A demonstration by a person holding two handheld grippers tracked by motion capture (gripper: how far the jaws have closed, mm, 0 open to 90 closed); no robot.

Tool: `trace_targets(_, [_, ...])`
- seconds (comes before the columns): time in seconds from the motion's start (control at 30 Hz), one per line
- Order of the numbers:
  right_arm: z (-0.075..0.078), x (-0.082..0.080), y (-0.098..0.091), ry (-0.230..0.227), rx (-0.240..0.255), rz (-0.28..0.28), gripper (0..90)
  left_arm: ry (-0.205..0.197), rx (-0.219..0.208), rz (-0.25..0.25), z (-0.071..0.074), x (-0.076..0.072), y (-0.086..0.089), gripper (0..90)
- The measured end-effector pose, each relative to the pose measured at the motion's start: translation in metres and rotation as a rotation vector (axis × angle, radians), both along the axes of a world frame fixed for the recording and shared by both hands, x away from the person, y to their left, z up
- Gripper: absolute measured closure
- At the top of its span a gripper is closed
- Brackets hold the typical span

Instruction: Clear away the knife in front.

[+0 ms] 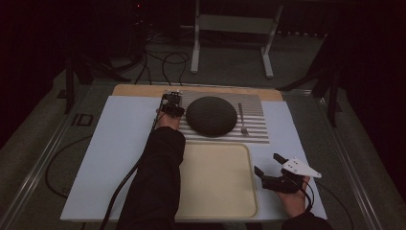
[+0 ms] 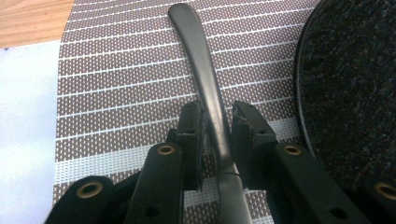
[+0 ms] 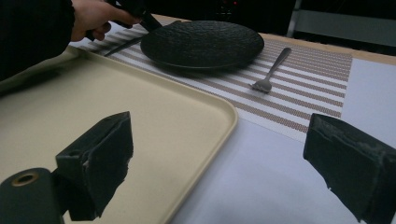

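Toward the far edge of the table (image 1: 119, 143), on the left strip of the striped mat (image 1: 253, 120), the left gripper (image 1: 171, 103) is reaching in over the mat with the person's dark sleeve (image 1: 160, 163) stretching up from the near edge. Seen from the left gripper view, its two jaws are closing around a dark, slim utensil handle (image 2: 201, 70) that is lying on the mat, the left pad touching it and the right pad sitting just beside it with a sliver of gap; whether the grip is firm, I cannot tell. Just beside the handle, the dark round plate (image 1: 211, 116) is sitting on the middle of the mat, its rim crowding the right jaw. On the other side of the plate, a fork (image 1: 242, 120) is lying along the mat's right strip, tines pointing toward the near edge. A cream tray (image 1: 220, 179) is lying between the mat and the near edge of the table, empty, partly covered by the left forearm. Near the table's near right corner, the right gripper (image 1: 270, 165) is hanging over the white table cover just beside the tray's right rim, its jaws spread wide and gripping nothing, with the grey plate on top of it and the hand (image 1: 294, 199) behind.
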State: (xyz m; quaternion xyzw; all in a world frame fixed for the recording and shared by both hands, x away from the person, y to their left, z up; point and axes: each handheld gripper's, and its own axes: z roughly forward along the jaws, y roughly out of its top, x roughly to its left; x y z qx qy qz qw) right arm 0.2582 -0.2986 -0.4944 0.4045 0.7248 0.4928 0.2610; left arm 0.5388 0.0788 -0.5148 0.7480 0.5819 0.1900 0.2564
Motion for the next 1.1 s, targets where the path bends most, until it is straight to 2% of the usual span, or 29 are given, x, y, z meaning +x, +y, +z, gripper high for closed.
trace_targets(0.17, [0.000, 0.000, 0.000, 0.002, -0.002, 0.001, 8.4, 0.003, 0.004, 0.006, 0.000, 0.000, -0.001, 79.6])
trace_targets(0.37, [0.000, 0.000, -0.001, 0.004, 0.002, 0.001, 8.4, 0.002, 0.003, 0.006, 0.000, 0.000, -0.001, 80.3])
trace_targets(0.5, [-0.001, 0.001, -0.001, 0.008, -0.005, 0.000, 8.4, -0.006, 0.044, 0.001, 0.002, -0.002, -0.001, 80.4])
trace_targets(0.57, [-0.001, 0.001, -0.001, 0.009, -0.003, -0.002, 8.4, -0.006, 0.044, 0.001, 0.002, -0.002, -0.001, 80.5])
trace_targets(0.6, [-0.001, 0.001, -0.002, 0.012, -0.002, -0.003, 8.4, -0.009, 0.048, 0.008, 0.004, -0.003, 0.004, 80.5])
trace_targets(0.77, [-0.001, 0.001, -0.002, 0.013, -0.004, -0.004, 8.4, -0.016, 0.045, 0.021, 0.007, -0.004, 0.009, 80.5])
trace_targets(0.8, [-0.002, 0.001, -0.002, 0.014, -0.007, -0.002, 8.4, -0.024, 0.026, 0.040, 0.011, -0.006, 0.012, 80.5])
trace_targets(1.1, [-0.001, 0.001, -0.001, 0.015, -0.009, -0.002, 8.4, -0.051, 0.012, 0.037, 0.022, -0.013, 0.016, 80.5])
